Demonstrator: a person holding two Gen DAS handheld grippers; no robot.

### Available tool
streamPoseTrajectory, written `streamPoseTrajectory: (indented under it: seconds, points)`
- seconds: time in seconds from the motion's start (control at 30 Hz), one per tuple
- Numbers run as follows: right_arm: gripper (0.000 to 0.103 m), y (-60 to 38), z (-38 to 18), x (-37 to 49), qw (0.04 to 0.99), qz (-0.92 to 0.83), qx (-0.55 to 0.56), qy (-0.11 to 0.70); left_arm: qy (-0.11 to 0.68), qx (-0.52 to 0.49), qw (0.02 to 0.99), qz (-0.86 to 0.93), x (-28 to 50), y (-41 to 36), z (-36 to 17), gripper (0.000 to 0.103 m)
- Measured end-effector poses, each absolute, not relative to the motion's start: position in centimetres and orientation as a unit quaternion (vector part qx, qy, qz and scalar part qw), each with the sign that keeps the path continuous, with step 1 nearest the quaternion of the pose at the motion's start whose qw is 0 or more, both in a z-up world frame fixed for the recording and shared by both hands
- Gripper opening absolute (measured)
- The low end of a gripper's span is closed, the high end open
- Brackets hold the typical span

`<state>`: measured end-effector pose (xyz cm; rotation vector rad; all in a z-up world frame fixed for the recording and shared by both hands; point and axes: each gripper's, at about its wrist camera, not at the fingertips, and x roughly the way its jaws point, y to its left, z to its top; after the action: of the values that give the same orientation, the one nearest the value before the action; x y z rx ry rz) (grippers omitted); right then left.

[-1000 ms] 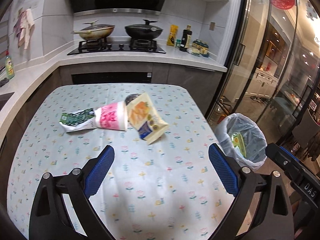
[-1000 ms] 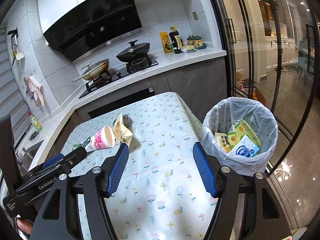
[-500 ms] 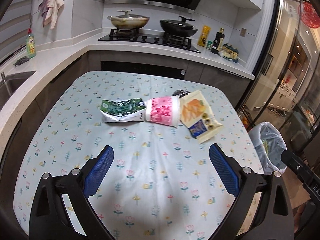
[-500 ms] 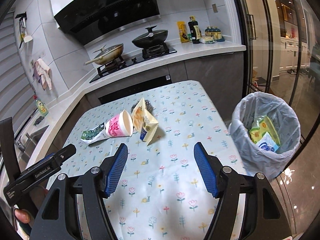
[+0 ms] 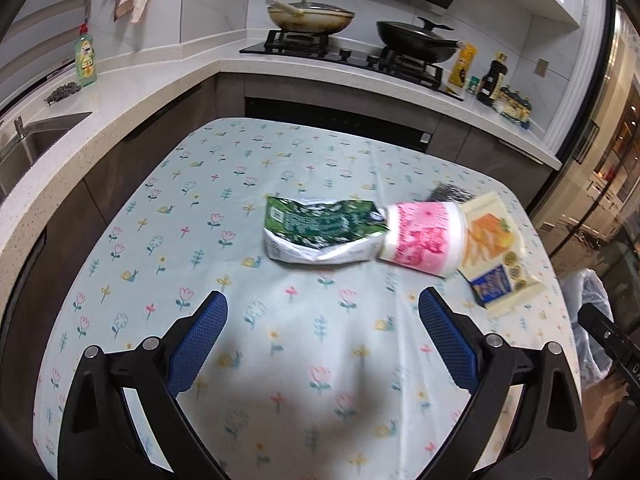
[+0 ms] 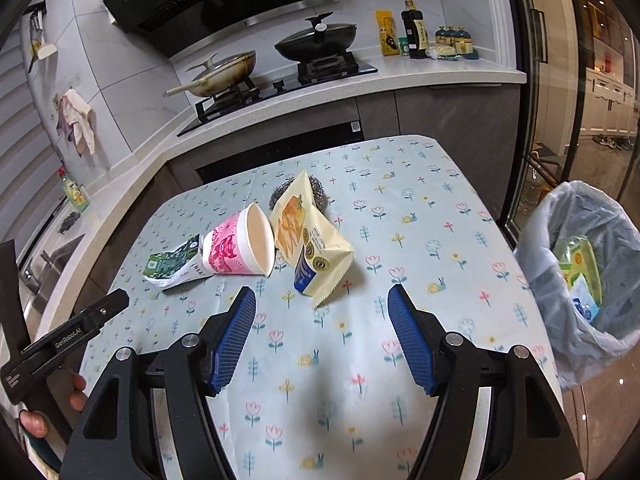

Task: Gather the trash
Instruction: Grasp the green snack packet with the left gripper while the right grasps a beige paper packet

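4 pieces of trash are seen mid-table on the flowered cloth (image 6: 400, 208): green wrapper (image 5: 320, 232), pink cup (image 6: 240, 246) on its side, yellow snack bag (image 6: 312, 240), steel scourer (image 6: 316, 186) behind. Lined bin (image 6: 580, 280) stands beside the table. Left gripper (image 5: 322, 334) and right gripper (image 6: 322, 334) are held apart, nothing between them.

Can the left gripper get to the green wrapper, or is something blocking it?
Probably yes. The left gripper is open and empty, and only bare tablecloth lies between it and the green wrapper. The pink cup touches the wrapper's far end only.
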<state>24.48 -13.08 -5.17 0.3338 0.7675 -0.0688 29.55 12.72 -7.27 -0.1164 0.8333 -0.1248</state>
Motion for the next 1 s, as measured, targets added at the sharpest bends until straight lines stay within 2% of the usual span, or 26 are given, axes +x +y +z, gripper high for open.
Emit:
streamPoseTrajectory:
  seconds: [0.5, 0.57, 0.6, 0.63, 0.7, 0.77, 0.83, 1.0]
  points:
    - [0.066, -13.4, -9.0, 33.2, 0.903, -0.036, 0.144, 0.402, 0.444, -0.075, 0.891, -0.048, 39.4, 15.0, -11.7, 0.092]
    - [0.065, -13.3, -9.5, 33.6, 0.901, -0.031, 0.144, 0.407, 0.448, -0.075, 0.889, -0.053, 39.9, 14.8, -12.3, 0.087]
    - [0.064, -13.2, -9.7, 33.7, 0.901, -0.029, 0.144, 0.408, 0.451, -0.074, 0.888, -0.056, 40.1, 14.6, -12.6, 0.081]
    - [0.058, -13.1, -9.9, 33.7, 0.900, -0.025, 0.146, 0.410, 0.455, -0.072, 0.886, -0.060, 40.2, 14.6, -12.9, 0.071]
    - [0.046, -12.9, -10.2, 33.6, 0.898, -0.017, 0.149, 0.415, 0.457, -0.072, 0.884, -0.068, 40.2, 14.3, -13.3, 0.061]
    - [0.028, -12.7, -10.3, 33.3, 0.896, -0.008, 0.151, 0.419, 0.450, -0.068, 0.888, -0.069, 39.8, 14.1, -13.1, 0.045]
    - [0.026, -12.4, -10.2, 32.8, 0.897, -0.005, 0.149, 0.417, 0.444, -0.062, 0.891, -0.066, 39.4, 13.9, -12.7, 0.035]
    - [0.025, -11.9, -9.4, 30.7, 0.902, -0.002, 0.149, 0.406, 0.429, -0.059, 0.899, -0.070, 37.8, 13.6, -11.1, 0.023]
